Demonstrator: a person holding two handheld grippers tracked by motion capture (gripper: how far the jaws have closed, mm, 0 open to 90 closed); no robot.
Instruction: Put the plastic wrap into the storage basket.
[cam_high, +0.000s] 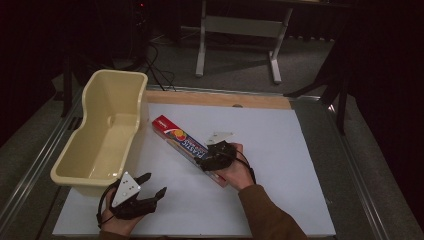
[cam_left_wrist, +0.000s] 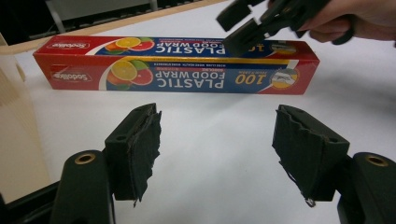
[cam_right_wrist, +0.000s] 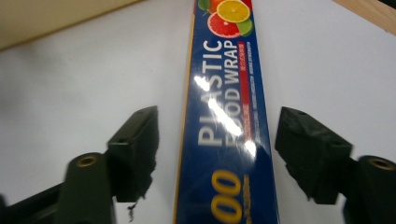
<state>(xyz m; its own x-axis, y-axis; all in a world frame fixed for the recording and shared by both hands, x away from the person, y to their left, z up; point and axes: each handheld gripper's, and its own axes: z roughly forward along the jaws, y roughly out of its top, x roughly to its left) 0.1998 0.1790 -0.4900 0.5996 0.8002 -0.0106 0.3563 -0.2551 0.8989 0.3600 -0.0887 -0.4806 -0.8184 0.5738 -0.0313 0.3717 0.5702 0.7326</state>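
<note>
Nearby, a long plastic wrap box (cam_high: 186, 146) lay on the white table (cam_high: 280, 165) beside the cream tub (cam_high: 102, 135), between the right gripper's (cam_high: 209, 159) spread fingers, while the left gripper (cam_high: 152, 186) sat open, holding nothing.

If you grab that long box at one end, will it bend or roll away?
The plastic wrap box is probably stiff cardboard, so it should stay straight. Its flat sides lie on the table, so rolling looks unlikely. Held near one end by the right gripper, the far end may droop or swing. Its glossy top could be slippery.
</note>
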